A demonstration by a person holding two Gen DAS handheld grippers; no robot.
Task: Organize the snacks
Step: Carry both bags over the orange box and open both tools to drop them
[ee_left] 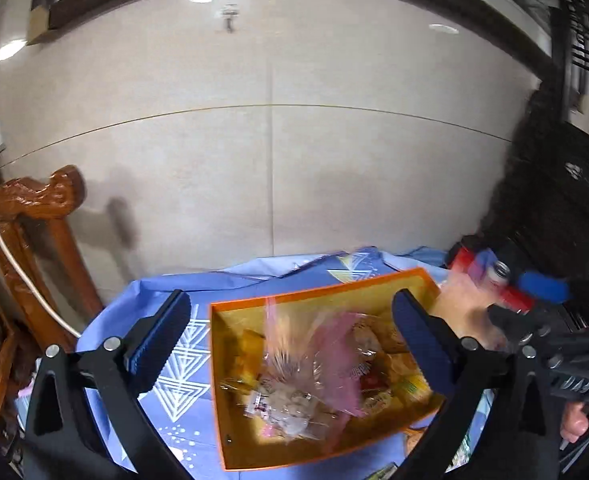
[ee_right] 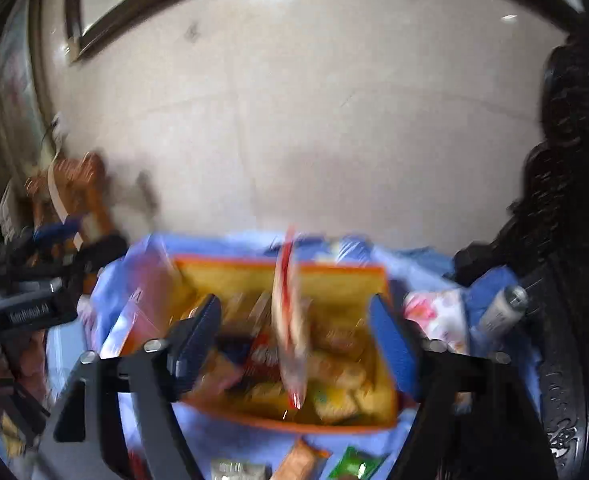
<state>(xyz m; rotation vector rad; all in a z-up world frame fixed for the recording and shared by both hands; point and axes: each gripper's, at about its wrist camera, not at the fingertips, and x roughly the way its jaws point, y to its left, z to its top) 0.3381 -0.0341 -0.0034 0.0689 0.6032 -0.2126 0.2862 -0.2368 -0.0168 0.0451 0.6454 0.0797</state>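
An orange box (ee_left: 294,298) with a yellow inside holds several snack packets on the blue patterned cloth. My left gripper (ee_left: 290,344) is open above it, and a clear pink-tinted bag (ee_left: 318,364), blurred, is in the air between its fingers over the box. My right gripper (ee_right: 294,340) is open over the same box (ee_right: 278,266). A blurred red-and-clear packet (ee_right: 290,328) is in mid-air between its fingers, touching neither. The right gripper's body (ee_left: 554,348) shows at the right of the left wrist view.
A carved wooden chair (ee_left: 34,216) stands left, dark carved furniture (ee_right: 566,216) right, a tiled wall behind. A can (ee_right: 502,308) and a floral packet (ee_right: 438,316) lie right of the box. Loose packets (ee_right: 306,460) lie on the cloth (ee_left: 162,392) in front.
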